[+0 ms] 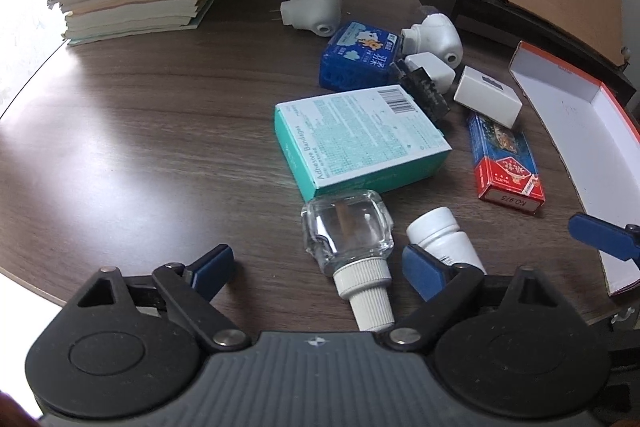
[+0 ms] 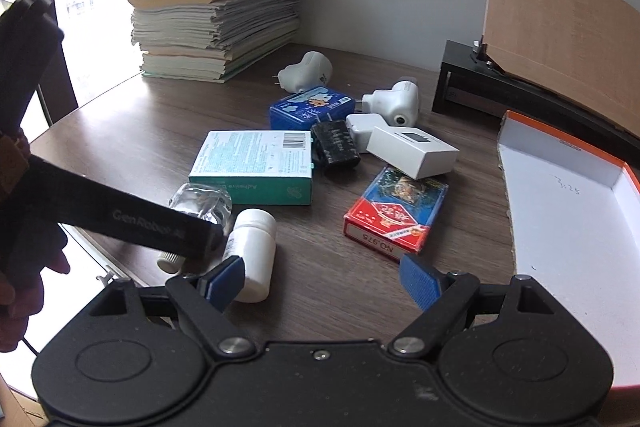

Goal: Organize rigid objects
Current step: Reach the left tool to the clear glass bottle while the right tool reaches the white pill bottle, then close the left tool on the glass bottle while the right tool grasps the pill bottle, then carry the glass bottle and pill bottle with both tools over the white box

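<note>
Wood-grain table [image 1: 140, 131]. Left gripper [image 1: 320, 267], jaws open, straddles a clear, square glass bottle [image 1: 346, 229] with ribbed white cap, lying flat; pads not touching it. Smooth white plastic pill bottle [image 2: 252, 251] lies beside it. Right gripper [image 2: 322, 281], jaws open, nothing between them. Teal carton [image 1: 360, 141] reads "Adhesive Bandages". Red-blue card pack [image 2: 394, 215] reads "NO.975". Orange-edged white box lid [image 2: 568, 211] at right.
</note>
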Tool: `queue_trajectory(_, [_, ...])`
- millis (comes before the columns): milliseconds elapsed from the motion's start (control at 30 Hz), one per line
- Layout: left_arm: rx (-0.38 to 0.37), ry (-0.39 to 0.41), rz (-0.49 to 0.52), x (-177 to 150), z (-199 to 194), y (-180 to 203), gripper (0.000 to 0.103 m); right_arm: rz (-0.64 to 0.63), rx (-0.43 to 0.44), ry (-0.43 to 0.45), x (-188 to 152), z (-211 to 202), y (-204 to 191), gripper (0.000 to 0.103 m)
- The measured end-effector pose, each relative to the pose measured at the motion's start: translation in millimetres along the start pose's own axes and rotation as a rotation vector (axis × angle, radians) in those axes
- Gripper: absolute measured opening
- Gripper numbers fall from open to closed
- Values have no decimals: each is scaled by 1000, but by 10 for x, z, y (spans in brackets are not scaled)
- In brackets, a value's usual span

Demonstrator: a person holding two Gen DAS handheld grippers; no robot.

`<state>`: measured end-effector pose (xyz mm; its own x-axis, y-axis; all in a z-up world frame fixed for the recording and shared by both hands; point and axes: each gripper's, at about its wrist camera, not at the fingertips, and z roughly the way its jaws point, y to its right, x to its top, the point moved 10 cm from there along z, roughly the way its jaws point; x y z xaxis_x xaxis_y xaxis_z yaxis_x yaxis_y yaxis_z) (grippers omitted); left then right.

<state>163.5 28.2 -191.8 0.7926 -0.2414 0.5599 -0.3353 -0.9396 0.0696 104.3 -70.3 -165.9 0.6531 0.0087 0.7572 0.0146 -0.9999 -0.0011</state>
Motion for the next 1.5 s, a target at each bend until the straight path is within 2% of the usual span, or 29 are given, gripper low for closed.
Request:
queue_trajectory(100, [29, 11, -11, 43, 28, -28, 86, -7, -12, 37, 55, 44, -5, 99])
queue_trajectory(267, [32, 30, -20, 66, 28, -81, 83, -5, -3, 69, 92, 83, -28, 99])
queue_trajectory(433, [16, 64, 29, 34, -12, -104, 76, -57, -12, 88, 85, 48, -94, 99])
queue_trajectory(500, [16, 74, 28, 34, -27, -128, 69, -53, -4, 87, 83, 51, -108, 99])
queue_trajectory(567, [11, 81, 43, 39, -41, -122, 52, -58, 17, 84, 72, 54, -154, 98])
queue_trajectory(600, [8, 84, 47, 42, -44, -117, 49, -67, 25, 87, 63, 51, -190, 97])
queue_trajectory(667, [10, 89, 53, 40, -41, -105, 49, -96, 39, 92, 45, 56, -269, 96])
queue_trajectory(767, [14, 105, 66, 43, -27, -95, 50, -123, 53, 79, -6, 127, -363, 88])
queue_trajectory(867, [21, 126, 65, 64, -4, -103, 52, -112, 65, 53, -62, 234, -386, 71])
queue_trajectory(900, [25, 129, 72, 70, 5, -95, 52, -104, 69, 42, -82, 266, -386, 60])
queue_trajectory(967, [31, 136, 77, 88, 19, -85, 52, -82, 88, 51, -82, 287, -381, 49])
queue_trajectory(1000, [29, 140, 72, 93, 20, -87, 52, -78, 90, 51, -80, 296, -380, 40])
queue_trajectory(1200, [-2, 143, 26, 91, -38, -119, 51, -41, 86, 45, -52, 238, -323, 40])
queue_trajectory(1500, [-23, 182, 43, 138, -275, 5, 51, -18, 51, 93, 116, 7, -170, 40])
